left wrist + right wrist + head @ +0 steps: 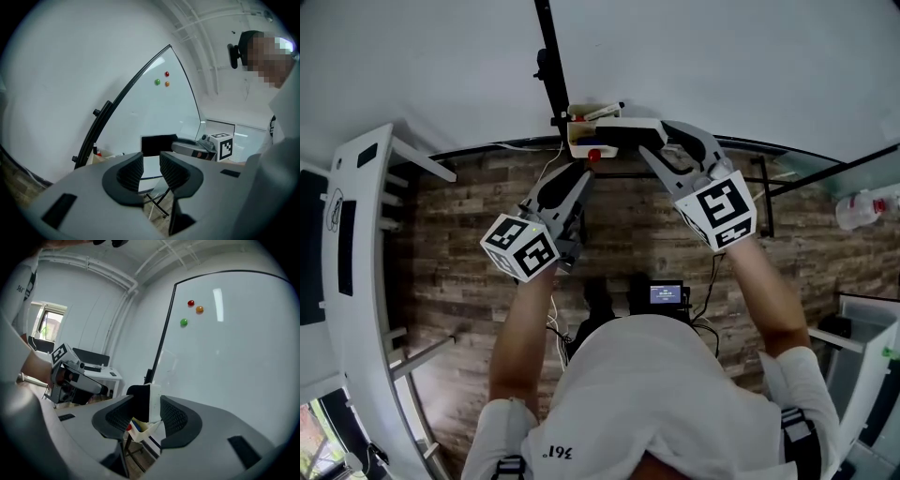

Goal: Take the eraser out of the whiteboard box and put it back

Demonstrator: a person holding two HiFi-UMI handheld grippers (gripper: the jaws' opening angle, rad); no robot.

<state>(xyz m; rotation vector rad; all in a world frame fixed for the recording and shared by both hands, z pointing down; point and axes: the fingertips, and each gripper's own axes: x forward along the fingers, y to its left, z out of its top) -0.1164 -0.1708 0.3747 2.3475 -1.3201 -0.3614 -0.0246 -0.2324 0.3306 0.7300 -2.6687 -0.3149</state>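
One eraser (139, 401), one box (140, 432) — three magnets (191, 303) (199, 310) (183, 322) (markers (602, 111): maybe two).

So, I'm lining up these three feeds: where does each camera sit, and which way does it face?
Head view: on the head, facing down at the whiteboard box; both forearms, left gripper, right gripper show.
Left gripper view: along its open jaws toward the whiteboard.
Right gripper view: along its jaws, gripping the eraser.
Shared: both gripper views show the red magnet.
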